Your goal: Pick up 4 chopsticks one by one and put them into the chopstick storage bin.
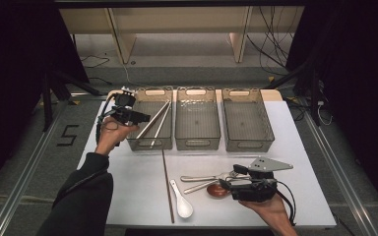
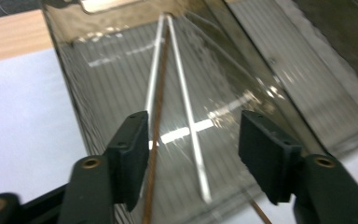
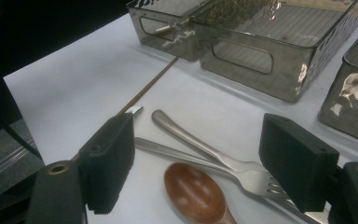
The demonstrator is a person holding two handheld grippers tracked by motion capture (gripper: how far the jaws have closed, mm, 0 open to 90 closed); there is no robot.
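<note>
The left gripper [image 1: 145, 117] hangs over the near-left corner of the left smoky translucent plastic bin [image 2: 98, 84], its jaws standing wide with nothing pressed between the pads. Just beyond and below them, inside that bin, lie two slim silver metal chopsticks [image 2: 186, 112] and a thin brown wooden chopstick [image 2: 156, 135], leaning lengthwise along the ribbed floor towards the far wall. The wooden one runs close to one pad without being clamped.

The step in hand looks like sorting cutlery by type into the bins. To finish it cleanly, the left gripper should lift straight up and clear of the bin's rim, so that the open pads do not drag the sticks back out.

The right gripper [image 1: 225, 183] rests low at the table's near edge, also wide open and holding nothing. Directly ahead of its jaws lie a glossy reddish-brown wooden spoon [image 3: 196, 191], a brushed-steel fork [image 3: 242, 175] and a second steel handle [image 3: 168, 150], crossing one another. Beside them are a white ceramic soup spoon [image 1: 182, 201] and a second long brown wooden chopstick [image 1: 167, 187] on the matte white tabletop [image 1: 128, 191]. Smooth round handles may slip, so a grip across the flat neck would serve best.
</note>
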